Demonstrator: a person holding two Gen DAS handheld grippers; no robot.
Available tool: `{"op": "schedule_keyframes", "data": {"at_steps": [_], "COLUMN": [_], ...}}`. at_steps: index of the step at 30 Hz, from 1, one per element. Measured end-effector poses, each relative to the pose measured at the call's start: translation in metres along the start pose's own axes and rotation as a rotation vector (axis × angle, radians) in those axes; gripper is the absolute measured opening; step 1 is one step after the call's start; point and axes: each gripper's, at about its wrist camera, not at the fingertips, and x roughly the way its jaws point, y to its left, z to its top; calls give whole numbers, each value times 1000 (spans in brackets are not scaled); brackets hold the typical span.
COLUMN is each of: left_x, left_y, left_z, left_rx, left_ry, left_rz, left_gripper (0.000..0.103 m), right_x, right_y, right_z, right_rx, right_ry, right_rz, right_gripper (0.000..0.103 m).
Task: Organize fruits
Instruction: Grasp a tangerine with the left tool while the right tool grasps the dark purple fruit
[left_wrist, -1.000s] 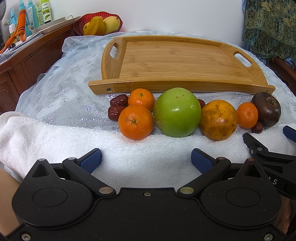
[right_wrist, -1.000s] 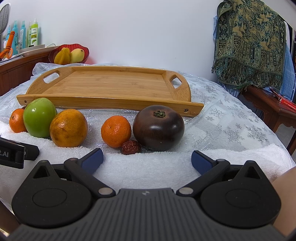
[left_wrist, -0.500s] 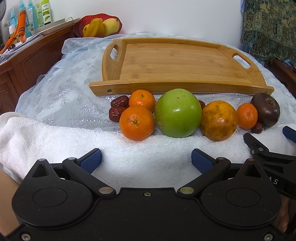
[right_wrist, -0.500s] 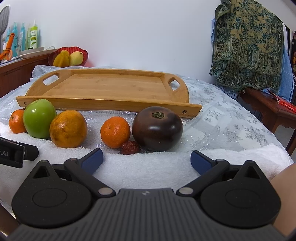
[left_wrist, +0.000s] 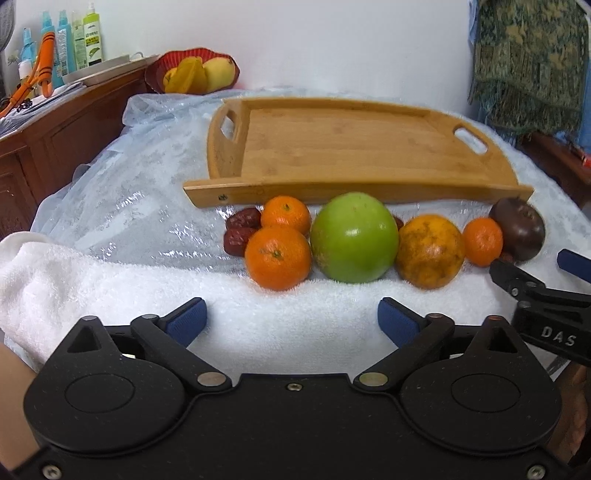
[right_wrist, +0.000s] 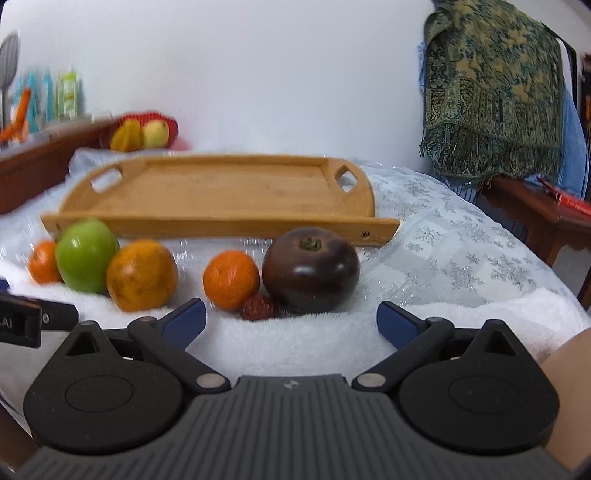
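A row of fruit lies on a white towel in front of an empty wooden tray: two small oranges, a green apple, a mottled large orange, a small orange, a dark brown tomato-like fruit and red dates. My left gripper is open and empty, short of the green apple. My right gripper is open and empty, just short of a date and the dark fruit.
A wooden sideboard at the left carries bottles and a red bowl of yellow fruit. A patterned cloth hangs at the right over a wooden bench. The table is covered by a clear plastic sheet.
Both grippers have moved forward a little toward the fruit row; the fruit looks larger. The right view has tilted down slightly. Nothing was grasped and both jaws stay open.
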Motion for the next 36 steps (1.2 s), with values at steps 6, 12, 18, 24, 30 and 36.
{"op": "schedule_keyframes", "data": {"at_steps": [6,12,18,24,30,36], "left_x": [-17,-17,-6,3,6,-2], "left_y": [10,14,22,30,31,28], "left_z": [8,9,7,8,5,5], "left_rx": [-37,-51,-112,-162,-186,-168], "left_ry": [-84,-111,-91,-87,-109,-162], "left_rz": [-28,-22,-25,-41,-66,-49], "left_gripper": [74,49,46,45,37,35], "right_x": [-7,6,20,31,38,38], "right_y": [-11,-27,-35,-41,-46,-50], "right_z": [15,21,23,22,23,23], "right_rx": [17,106,181,257,313,339], "right_ry": [-84,-23,22,57,77,79], "right_rz": [10,58,94,124,150,130], "right_gripper": [99,85,85,85,77,62]}}
